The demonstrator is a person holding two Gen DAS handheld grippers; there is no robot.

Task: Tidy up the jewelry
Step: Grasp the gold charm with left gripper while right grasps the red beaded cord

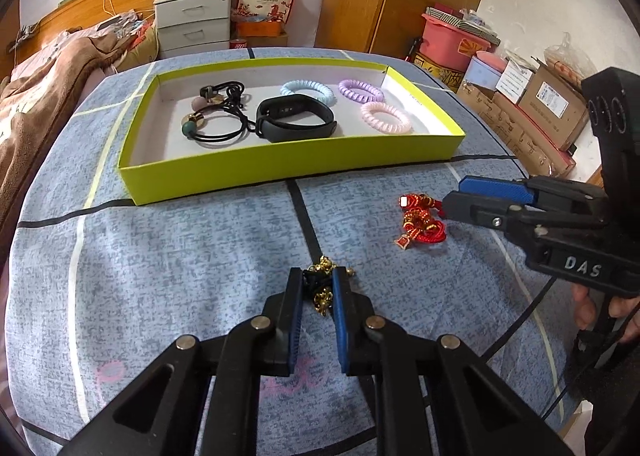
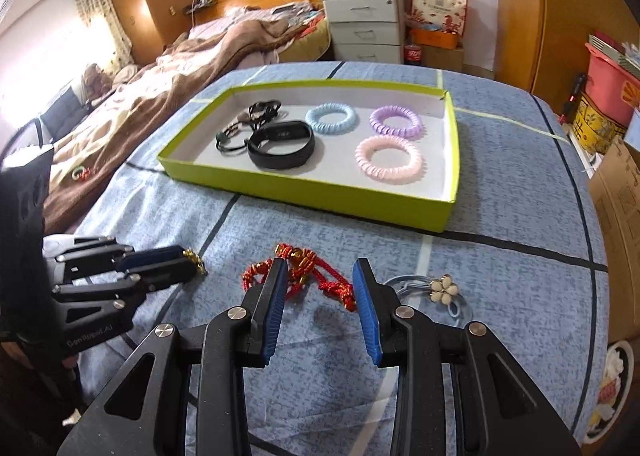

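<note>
A black cord bracelet with gold beads (image 1: 320,290) sits pinched between the blue pads of my left gripper (image 1: 319,276), which is shut on it just above the blue tablecloth. The right wrist view shows that left gripper (image 2: 190,261) with the gold beads (image 2: 196,259) at its tip. My right gripper (image 2: 320,266) stands open over a red knotted cord bracelet (image 2: 308,276) that lies on the cloth between its fingers. From the left wrist view the right gripper (image 1: 454,198) points at the red bracelet (image 1: 420,222). A hair tie with a cream flower (image 2: 442,288) lies right of it.
A lime-green tray (image 1: 280,172) (image 2: 304,198) behind holds black beaded hair ties (image 1: 216,116), a black wristband (image 1: 296,118) and blue (image 1: 306,91), purple (image 1: 361,90) and pink (image 1: 386,118) spiral ties. A bed (image 2: 160,96) lies left, cardboard boxes (image 1: 552,104) right.
</note>
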